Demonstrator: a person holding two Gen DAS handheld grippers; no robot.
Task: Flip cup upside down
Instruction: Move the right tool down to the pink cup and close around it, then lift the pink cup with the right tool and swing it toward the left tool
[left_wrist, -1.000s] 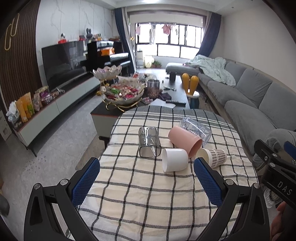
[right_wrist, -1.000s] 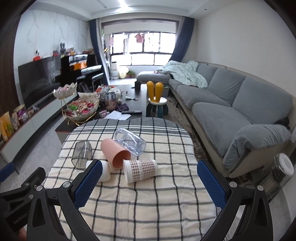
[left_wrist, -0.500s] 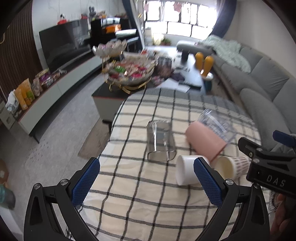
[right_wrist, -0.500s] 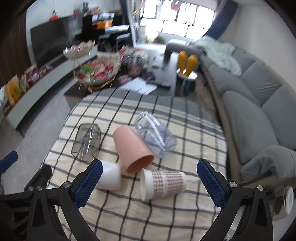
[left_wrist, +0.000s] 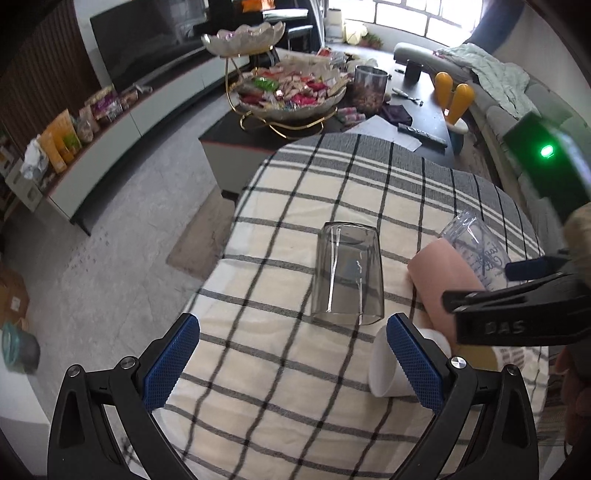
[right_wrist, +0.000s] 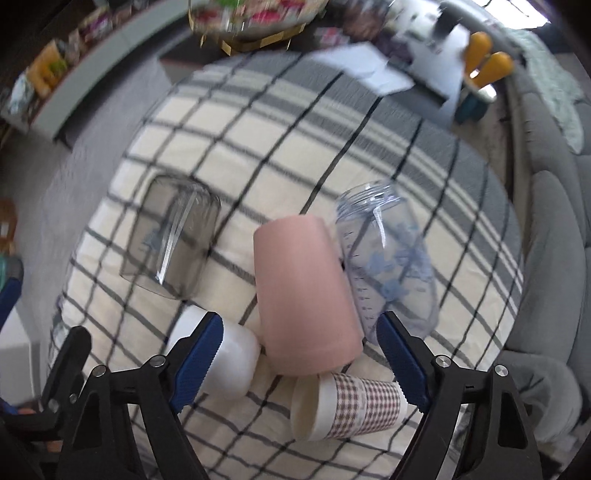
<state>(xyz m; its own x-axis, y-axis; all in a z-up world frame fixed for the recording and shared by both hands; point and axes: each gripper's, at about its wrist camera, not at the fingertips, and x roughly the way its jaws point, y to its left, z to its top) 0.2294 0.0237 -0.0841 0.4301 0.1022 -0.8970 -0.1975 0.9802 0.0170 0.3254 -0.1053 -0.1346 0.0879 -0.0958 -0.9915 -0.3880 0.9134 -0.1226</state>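
Several cups lie on their sides on a checked tablecloth (left_wrist: 288, 373). A smoky clear cup (left_wrist: 347, 273) (right_wrist: 173, 243) lies at the left. A pink cup (right_wrist: 306, 295) (left_wrist: 439, 280) lies in the middle, against a clear printed cup (right_wrist: 388, 258) (left_wrist: 476, 247). A white cup (right_wrist: 225, 354) (left_wrist: 388, 369) and a brown checked paper cup (right_wrist: 351, 406) lie nearest. My right gripper (right_wrist: 303, 369) is open just above the pink cup's near end. My left gripper (left_wrist: 291, 365) is open and empty, short of the smoky cup.
The table's left edge (left_wrist: 221, 258) drops to the floor. A coffee table with a tiered snack bowl (left_wrist: 288, 92) stands beyond the far edge. A grey sofa (right_wrist: 550, 221) runs along the right. The right gripper's body (left_wrist: 517, 317) crosses the left wrist view.
Both grippers have moved forward and tilted down toward the cups. The right gripper now hangs over the pink cup. The cups have not moved.
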